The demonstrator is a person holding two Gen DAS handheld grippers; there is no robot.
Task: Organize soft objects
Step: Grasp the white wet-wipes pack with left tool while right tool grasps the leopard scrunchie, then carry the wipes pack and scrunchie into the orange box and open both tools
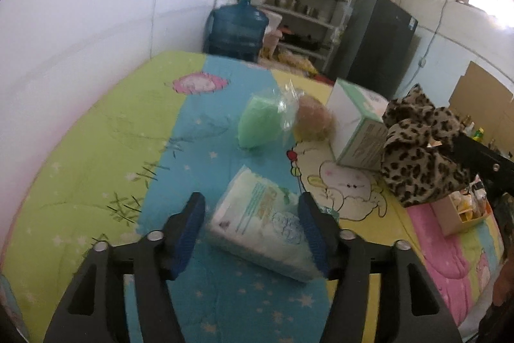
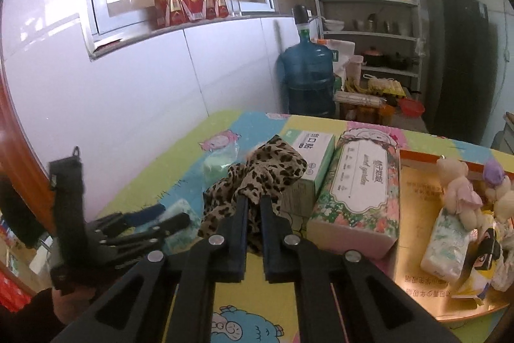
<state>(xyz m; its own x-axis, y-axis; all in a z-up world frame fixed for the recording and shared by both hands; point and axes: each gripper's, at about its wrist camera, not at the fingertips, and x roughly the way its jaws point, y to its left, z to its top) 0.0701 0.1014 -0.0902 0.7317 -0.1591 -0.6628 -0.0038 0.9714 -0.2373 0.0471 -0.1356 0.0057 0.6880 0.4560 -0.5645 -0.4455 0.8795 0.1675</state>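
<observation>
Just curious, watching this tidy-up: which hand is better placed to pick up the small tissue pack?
Probably the left. Its tool is open with the tissue pack lying between its fingers, not yet squeezed. The right tool is already shut on the leopard-print cloth.

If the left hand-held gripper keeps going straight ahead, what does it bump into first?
Probably the tissue pack. It already lies between the open fingers of the left hand-held gripper, so going straight on would likely meet it before anything else.
</observation>
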